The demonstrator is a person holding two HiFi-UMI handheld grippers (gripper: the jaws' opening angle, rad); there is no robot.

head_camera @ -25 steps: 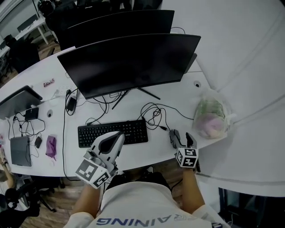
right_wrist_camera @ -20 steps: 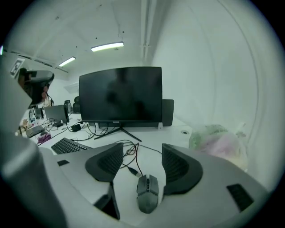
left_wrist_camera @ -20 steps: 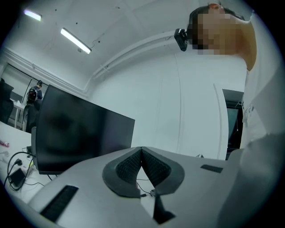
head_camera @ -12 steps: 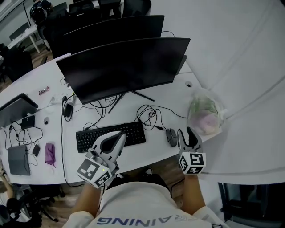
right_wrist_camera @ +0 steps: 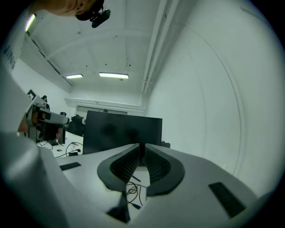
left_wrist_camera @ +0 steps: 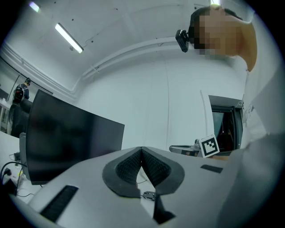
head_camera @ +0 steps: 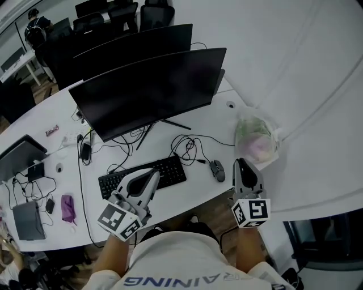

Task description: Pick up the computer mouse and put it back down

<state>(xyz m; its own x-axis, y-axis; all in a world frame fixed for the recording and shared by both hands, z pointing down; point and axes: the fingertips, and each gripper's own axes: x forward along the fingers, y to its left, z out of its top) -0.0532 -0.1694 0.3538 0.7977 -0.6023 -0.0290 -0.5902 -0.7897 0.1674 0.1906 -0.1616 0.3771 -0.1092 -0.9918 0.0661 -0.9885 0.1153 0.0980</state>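
Mouse [head_camera: 218,170] is left lying near the front edge of the desk [head_camera: 187,192]. Right gripper [head_camera: 243,165] has been raised clear of it, its jaws just drawn almost together on nothing. Left gripper [head_camera: 154,172] is held with jaws pressed together, empty, so the put-down is judged complete.

Office: long white desk [head_camera: 193,182] with wide monitors [head_camera: 153,85], keyboard [head_camera: 143,177], loose cables [head_camera: 190,148], office chairs [head_camera: 123,11] far behind.

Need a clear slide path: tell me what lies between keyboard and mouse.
Only bare desk between keyboard and mouse, seen in the head view.
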